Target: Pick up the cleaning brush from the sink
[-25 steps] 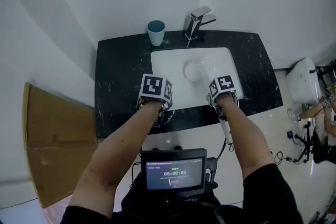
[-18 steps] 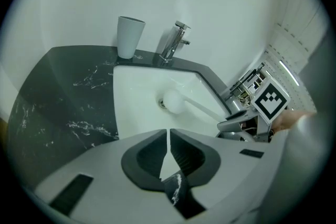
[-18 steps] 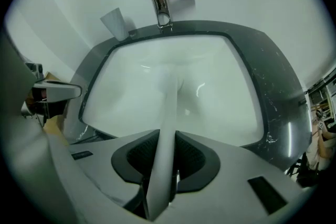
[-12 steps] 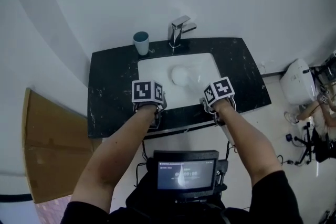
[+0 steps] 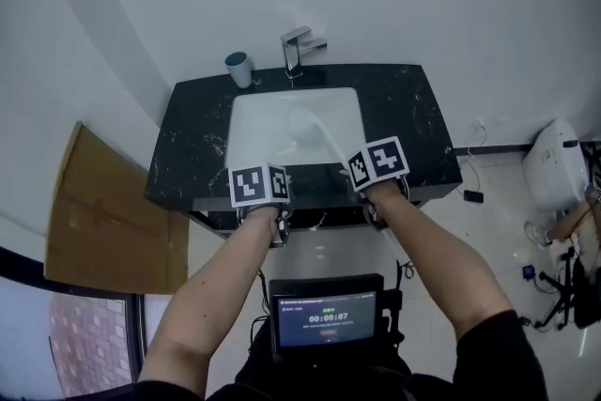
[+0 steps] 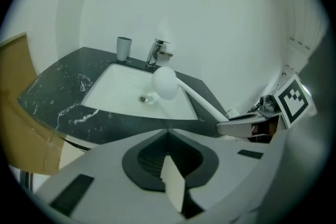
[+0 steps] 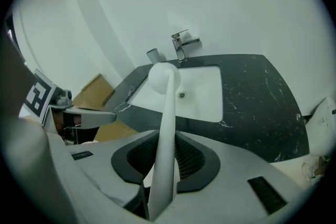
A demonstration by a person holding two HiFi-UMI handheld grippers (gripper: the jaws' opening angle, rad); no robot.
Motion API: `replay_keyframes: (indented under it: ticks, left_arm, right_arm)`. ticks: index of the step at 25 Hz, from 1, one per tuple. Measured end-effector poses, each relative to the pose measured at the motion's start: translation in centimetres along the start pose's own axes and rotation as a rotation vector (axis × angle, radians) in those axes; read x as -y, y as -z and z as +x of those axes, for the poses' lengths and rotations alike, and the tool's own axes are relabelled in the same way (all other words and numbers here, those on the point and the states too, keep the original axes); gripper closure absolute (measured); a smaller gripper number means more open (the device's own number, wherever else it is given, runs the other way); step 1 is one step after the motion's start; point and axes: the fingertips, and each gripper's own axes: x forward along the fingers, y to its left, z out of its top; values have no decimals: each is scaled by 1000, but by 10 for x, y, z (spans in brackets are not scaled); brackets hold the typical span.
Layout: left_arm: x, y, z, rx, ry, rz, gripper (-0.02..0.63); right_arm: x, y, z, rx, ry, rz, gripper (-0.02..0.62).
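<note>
1. Fingers of the right gripper (image 7: 165, 153) were clamped on the white handle of the cleaning brush (image 7: 167, 113). Only the right gripper view showed that grip, since in the head view the marker cube (image 5: 377, 162) covered it.
2. Left gripper view alone showed the brush's round head raised clear of the sink (image 6: 116, 93), with the drain (image 6: 143, 98) uncovered below it. From the head view its height could not be judged.
3. Left gripper (image 6: 168, 157) had its fingers closed together on nothing and hung at the front edge of the counter (image 5: 394, 113).
4. Faucet (image 5: 296, 47) and cup (image 5: 238, 69) stood behind the basin.
5. Handle's near end ran out of frame in the right gripper view.
</note>
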Motion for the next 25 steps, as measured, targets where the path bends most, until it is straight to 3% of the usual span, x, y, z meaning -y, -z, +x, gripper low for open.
replay_keyframes:
  ticks: [4, 9, 14, 16, 21, 25]
  left_arm:
    - [40, 36, -27, 15, 16, 25, 606]
    - [49, 67, -62, 50, 46, 84, 606]
    - [68, 107, -91, 101, 81, 344, 606]
    - [69, 121, -99, 129, 71, 345, 606]
    - [75, 147, -125, 172, 40, 256, 606]
    - [88, 152, -139, 197, 22, 260, 606]
  right_arm:
    - [-5, 28, -36, 58, 12, 8, 515]
    - [-31, 62, -67, 142, 22, 53, 515]
    - [-59, 99, -86, 240, 13, 98, 515]
    - [-67, 111, -92, 277, 2, 90, 515]
    - [-78, 143, -119, 319, 0, 65, 515]
    - [-80, 160, -137, 343, -5, 41, 515]
